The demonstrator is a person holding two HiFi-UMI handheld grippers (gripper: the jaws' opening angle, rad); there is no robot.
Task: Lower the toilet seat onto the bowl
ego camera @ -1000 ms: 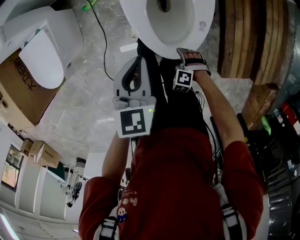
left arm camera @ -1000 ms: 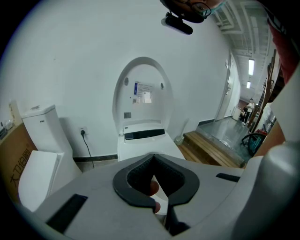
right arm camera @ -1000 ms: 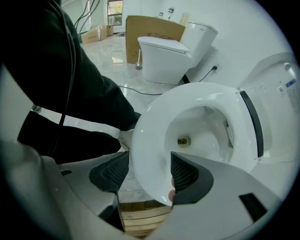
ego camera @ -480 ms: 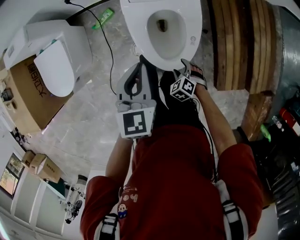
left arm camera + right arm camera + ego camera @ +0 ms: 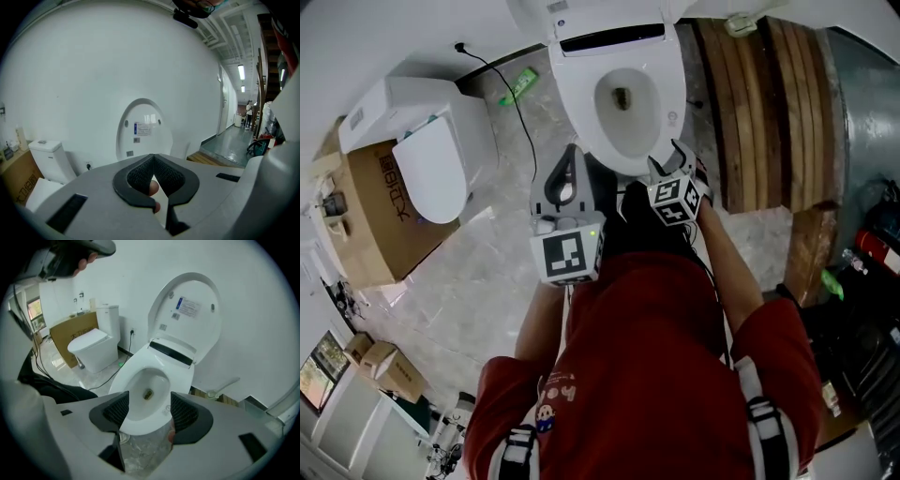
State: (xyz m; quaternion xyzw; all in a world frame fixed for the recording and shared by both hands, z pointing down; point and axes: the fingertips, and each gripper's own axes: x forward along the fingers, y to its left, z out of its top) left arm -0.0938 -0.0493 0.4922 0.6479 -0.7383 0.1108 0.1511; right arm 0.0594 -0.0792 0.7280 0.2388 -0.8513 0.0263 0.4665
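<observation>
Right gripper [image 5: 149, 397] jaws wide apart, empty, before toilet bowl [image 5: 140, 423]; left gripper [image 5: 153, 158] pinched shut, empty. Judging seat [image 5: 182, 380] already down: confirm flush, press front gently.

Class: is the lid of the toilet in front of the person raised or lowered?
Raised: the lid stands upright behind the bowl, its labelled underside showing.
</observation>
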